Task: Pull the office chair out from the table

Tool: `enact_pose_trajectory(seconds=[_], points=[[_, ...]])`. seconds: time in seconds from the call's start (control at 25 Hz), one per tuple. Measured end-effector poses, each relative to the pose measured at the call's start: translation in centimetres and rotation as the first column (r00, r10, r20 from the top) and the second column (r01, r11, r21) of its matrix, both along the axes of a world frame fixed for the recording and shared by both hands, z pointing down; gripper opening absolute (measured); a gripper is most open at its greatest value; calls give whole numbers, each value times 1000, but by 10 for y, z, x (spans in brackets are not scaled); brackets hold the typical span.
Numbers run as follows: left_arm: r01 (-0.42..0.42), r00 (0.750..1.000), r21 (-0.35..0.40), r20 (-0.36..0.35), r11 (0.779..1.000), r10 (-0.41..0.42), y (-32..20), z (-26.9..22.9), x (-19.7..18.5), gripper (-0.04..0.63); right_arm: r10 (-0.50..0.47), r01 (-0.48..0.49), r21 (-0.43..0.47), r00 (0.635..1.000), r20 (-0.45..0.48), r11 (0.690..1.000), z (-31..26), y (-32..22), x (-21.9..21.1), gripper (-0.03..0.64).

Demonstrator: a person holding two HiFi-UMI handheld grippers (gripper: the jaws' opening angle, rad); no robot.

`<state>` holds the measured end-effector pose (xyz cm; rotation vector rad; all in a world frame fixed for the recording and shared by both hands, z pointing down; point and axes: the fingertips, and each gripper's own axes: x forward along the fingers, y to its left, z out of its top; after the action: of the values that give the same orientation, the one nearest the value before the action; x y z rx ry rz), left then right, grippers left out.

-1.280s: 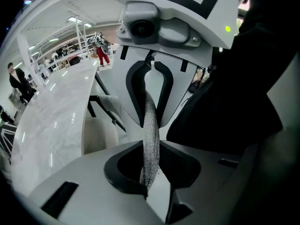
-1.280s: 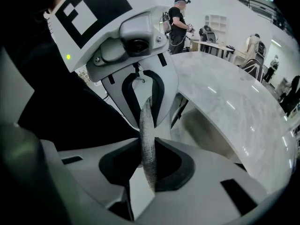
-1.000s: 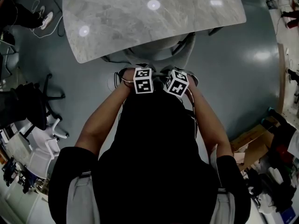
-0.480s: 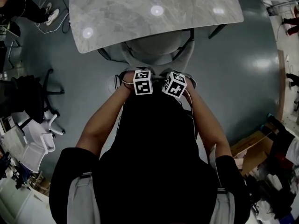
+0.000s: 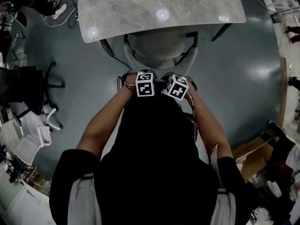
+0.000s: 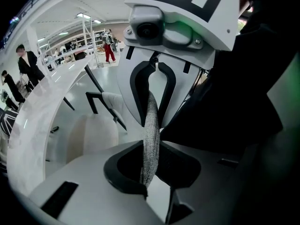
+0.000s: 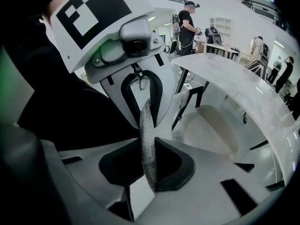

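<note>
Our arms: two bare forearms come out of black sleeves and meet close together in front of us.
Left gripper (image 6: pixel 151 167): we hold it with its jaws pressed onto the grey woven back rim (image 6: pixel 151 118) of the office chair (image 5: pixel 157 48). The rim stands edge-on between the pads, and the marker cube (image 5: pixel 145 83) faces up.
Right gripper (image 7: pixel 149 165): it sits just beside the left one and pinches the same rim in the same way. Its own cube (image 5: pixel 176 86) is tilted.
Office chair: the pale seat lies beyond our grippers, just this side of the table's near edge and about mid-length. Its far part is hidden under the top, and an armrest shows on either side.
Table (image 5: pixel 140 3): we see a grey marbled top with rounded corners and ceiling lights mirrored in it.
Floor (image 5: pixel 243 78): glossy blue-grey.
Black chair (image 5: pixel 23 90): it stands to our left, well apart from the table's left corner.
Cardboard box (image 5: pixel 251 149): it sits on the floor to our right.
Standing person (image 7: pixel 187 20): far off, beyond the table.
</note>
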<state>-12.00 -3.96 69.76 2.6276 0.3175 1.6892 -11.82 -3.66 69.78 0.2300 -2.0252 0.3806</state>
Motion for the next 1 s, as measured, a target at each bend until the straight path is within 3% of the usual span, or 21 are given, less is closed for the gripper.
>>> enact_pose_trajectory(seconds=[0.68,1.0], points=[[-41,999,-48,-35,998,39,103,2,-33,87,66,-67,-22,998,-22,998,6,104,-33,84],[-61,998,-59,-35,996,59,148,2,-31,87,79,-80,-30,997,-27,996,6,149,-31,84]])
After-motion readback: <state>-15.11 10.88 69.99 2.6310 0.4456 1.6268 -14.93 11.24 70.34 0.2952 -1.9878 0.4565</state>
